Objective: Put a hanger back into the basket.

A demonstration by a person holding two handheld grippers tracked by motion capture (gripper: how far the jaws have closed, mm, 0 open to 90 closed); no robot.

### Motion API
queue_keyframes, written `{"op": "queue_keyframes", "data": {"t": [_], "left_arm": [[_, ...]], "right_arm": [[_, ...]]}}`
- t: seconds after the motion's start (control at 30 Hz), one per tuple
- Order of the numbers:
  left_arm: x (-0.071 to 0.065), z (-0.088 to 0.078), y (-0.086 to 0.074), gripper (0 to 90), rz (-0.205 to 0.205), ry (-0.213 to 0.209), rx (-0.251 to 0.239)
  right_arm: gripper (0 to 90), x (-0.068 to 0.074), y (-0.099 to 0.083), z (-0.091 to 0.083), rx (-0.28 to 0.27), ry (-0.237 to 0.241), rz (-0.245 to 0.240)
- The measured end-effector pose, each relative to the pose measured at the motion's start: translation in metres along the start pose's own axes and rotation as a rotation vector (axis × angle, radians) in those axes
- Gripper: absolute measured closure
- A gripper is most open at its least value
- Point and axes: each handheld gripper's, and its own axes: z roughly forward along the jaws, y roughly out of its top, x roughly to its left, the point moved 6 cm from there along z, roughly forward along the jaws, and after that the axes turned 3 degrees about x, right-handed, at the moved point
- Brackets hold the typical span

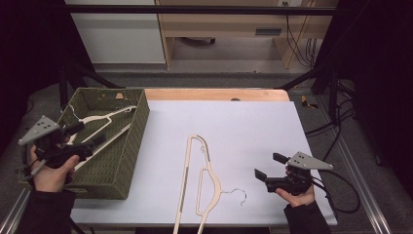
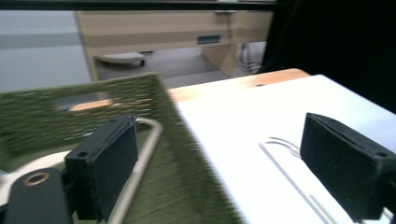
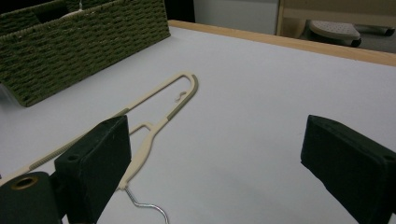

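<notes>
A green woven basket (image 1: 139, 126) stands at the table's left, with a cream hanger (image 1: 104, 117) lying inside it. A second cream hanger (image 1: 195, 170) with a metal hook lies flat on the white sheet near the front middle. My left gripper (image 1: 89, 134) hovers over the basket's near left part, open and empty; in the left gripper view (image 2: 224, 168) its jaws straddle the basket wall (image 2: 187, 154), with the inner hanger (image 2: 144, 154) at the left jaw. My right gripper (image 1: 269, 165) rests at the front right, open and empty (image 3: 215, 168), facing the table hanger (image 3: 159, 112).
The white sheet (image 1: 243, 122) covers most of the wooden table (image 1: 214, 94). Black frame bars run along the far side and both sides. Cables (image 1: 341, 126) lie on the floor at the right. A wooden cabinet (image 1: 229, 24) stands beyond the table.
</notes>
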Motion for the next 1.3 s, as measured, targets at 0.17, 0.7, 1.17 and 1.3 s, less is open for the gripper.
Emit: {"op": "queue_keyframes", "data": {"t": [0.17, 0.7, 1.17, 1.3], "left_arm": [[-0.039, 0.014, -0.013, 8.7, 0.026, -0.071, -0.002], [-0.132, 0.063, -0.072, 7.1, 0.122, -0.221, 0.116], [-0.150, 0.082, -0.109, 7.1, 0.151, -0.284, 0.209], [-0.150, 0.085, -0.114, 7.2, 0.147, -0.281, 0.229]], "right_arm": [[9.5, 0.002, 0.000, 0.000, -0.004, 0.014, 0.003], [10.9, 0.011, -0.005, 0.006, 0.014, 0.066, -0.023], [18.4, 0.033, -0.022, 0.030, 0.112, 0.139, -0.068], [24.7, 0.043, -0.028, 0.036, 0.151, 0.176, -0.097]]}}
